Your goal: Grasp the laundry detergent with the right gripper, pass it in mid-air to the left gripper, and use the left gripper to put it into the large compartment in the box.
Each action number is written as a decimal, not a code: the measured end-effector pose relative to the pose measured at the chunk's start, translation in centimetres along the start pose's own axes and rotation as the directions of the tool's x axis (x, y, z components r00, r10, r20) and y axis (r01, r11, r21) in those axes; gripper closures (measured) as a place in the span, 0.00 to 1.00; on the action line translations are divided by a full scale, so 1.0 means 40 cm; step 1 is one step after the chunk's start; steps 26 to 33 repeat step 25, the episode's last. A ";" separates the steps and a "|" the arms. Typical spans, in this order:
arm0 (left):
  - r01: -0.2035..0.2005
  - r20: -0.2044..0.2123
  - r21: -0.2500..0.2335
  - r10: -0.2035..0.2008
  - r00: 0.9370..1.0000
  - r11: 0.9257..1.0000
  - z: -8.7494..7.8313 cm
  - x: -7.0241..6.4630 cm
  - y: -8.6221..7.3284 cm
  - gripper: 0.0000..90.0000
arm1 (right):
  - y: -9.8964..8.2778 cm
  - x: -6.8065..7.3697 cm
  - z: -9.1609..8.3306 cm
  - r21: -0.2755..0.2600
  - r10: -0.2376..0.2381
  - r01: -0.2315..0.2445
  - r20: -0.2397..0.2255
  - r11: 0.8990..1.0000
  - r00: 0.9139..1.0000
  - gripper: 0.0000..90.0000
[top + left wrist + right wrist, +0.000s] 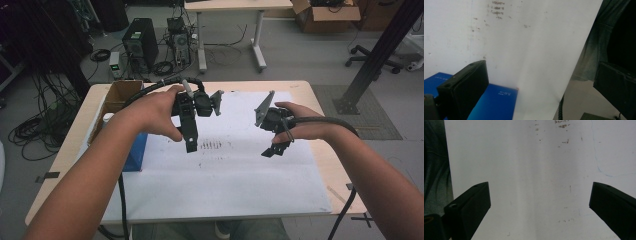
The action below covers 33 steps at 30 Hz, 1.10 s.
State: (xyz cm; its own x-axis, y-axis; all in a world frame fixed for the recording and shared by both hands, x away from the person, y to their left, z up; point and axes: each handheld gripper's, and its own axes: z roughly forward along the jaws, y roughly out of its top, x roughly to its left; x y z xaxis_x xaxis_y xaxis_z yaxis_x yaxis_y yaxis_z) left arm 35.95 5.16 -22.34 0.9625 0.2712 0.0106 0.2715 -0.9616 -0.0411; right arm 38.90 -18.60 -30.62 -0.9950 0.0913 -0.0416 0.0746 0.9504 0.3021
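Two hand-held grippers, left (191, 145) and right (274, 150), hover spread and empty over the white sheet (225, 175), near a blue box (136, 152) and cardboard box (120, 95).

The blue box (495, 103) bears small white print, seemingly "S.0 г/в"; it is upside down and blurred.

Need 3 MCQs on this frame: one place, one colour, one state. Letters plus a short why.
1. Where does the box lie?
A. table's left side
B. table's right side
C. on the floor

2. Its colour?
A. red
B. blue
C. green

3. How are the jaws of the right gripper?
A. shut on a cloth
B. shut, empty
C. open, empty

Answers: 1 A, in the high view it lies by the left edge of the white sheet; 2 B, blue in the high view and the left gripper view; 3 C, the right gripper view shows bare sheet between them.
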 end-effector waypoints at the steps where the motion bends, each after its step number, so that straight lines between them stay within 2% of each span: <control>1: -0.004 0.003 0.004 0.004 1.000 1.000 0.001 0.002 0.000 0.00 | 0.001 0.000 0.000 0.000 0.001 -0.001 0.000 1.000 1.000 0.04; 33: -0.013 -0.001 0.000 0.013 1.000 1.000 0.008 0.015 -0.007 0.00 | 0.004 -0.005 0.004 0.005 0.003 -0.002 -0.006 1.000 1.000 0.04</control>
